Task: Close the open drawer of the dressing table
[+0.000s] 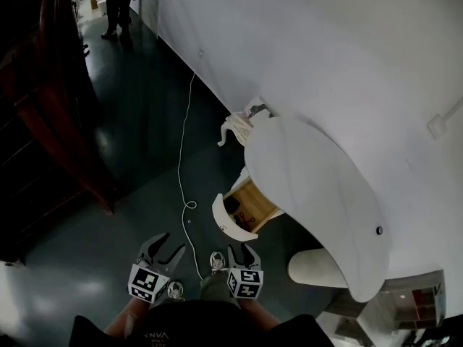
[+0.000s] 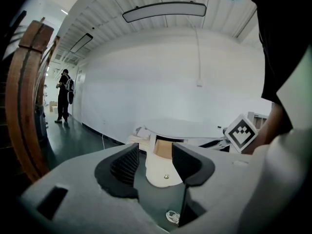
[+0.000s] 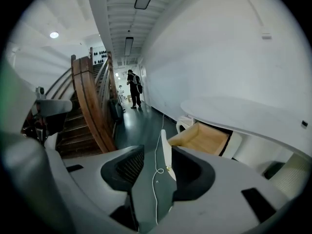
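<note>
The white dressing table (image 1: 311, 186) stands against the wall. Its drawer (image 1: 249, 202) is pulled out, showing a wooden inside and a curved white front (image 1: 226, 223). Both grippers hover low in the head view, short of the drawer and apart from it. My left gripper (image 1: 170, 243) is open and empty; in the left gripper view the drawer front (image 2: 161, 169) and its small knob (image 2: 166, 177) show between the jaws of the left gripper (image 2: 153, 162). My right gripper (image 1: 241, 248) is also open and empty; its view (image 3: 156, 172) shows the drawer front edge-on (image 3: 165, 152), just right of centre.
A white cable (image 1: 182, 157) trails across the dark floor left of the drawer. A cream stool (image 1: 315, 267) sits under the table's near end. A wooden staircase (image 1: 65, 143) rises on the left, and a person (image 1: 116, 6) stands far down the hall.
</note>
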A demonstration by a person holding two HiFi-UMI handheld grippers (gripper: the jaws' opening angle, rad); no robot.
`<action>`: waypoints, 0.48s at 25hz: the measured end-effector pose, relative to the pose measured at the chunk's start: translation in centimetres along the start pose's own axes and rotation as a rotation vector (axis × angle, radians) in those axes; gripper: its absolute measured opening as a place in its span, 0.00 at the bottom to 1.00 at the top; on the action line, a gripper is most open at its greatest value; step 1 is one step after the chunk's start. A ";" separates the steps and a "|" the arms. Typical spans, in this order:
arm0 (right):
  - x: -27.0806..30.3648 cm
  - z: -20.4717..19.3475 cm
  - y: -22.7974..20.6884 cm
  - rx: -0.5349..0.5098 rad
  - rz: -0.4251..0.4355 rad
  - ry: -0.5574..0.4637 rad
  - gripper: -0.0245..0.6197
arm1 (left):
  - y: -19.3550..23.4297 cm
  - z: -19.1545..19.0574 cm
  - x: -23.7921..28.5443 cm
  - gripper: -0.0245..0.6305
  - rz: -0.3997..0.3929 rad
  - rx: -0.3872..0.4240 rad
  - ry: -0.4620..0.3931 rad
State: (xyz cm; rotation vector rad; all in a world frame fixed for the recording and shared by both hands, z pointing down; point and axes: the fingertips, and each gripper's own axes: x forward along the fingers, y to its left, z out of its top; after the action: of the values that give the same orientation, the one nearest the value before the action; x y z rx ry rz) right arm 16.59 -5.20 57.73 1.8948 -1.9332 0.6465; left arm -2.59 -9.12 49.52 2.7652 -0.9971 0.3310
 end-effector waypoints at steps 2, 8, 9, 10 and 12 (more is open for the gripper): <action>0.8 -1.2 -0.8 0.014 -0.015 0.029 0.31 | -0.3 -0.4 0.5 0.37 -0.004 -0.005 0.026; 3.8 -3.7 -3.8 0.052 -0.108 0.069 0.31 | -0.5 -1.6 2.6 0.37 -0.024 0.003 0.065; 4.2 -4.2 -4.1 0.056 -0.119 0.074 0.31 | -0.6 -1.8 2.8 0.37 -0.029 0.001 0.071; 4.6 -4.6 -4.5 0.060 -0.127 0.080 0.31 | -0.7 -2.1 3.1 0.36 -0.037 0.002 0.071; 5.5 -5.6 -5.1 0.073 -0.143 0.093 0.31 | -0.8 -2.5 3.6 0.37 -0.044 0.007 0.075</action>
State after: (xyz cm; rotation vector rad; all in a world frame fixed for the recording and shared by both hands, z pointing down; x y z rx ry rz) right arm 21.08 -6.70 65.83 1.9883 -1.7216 0.7570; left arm 0.30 -10.07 52.84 2.7545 -0.9179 0.4286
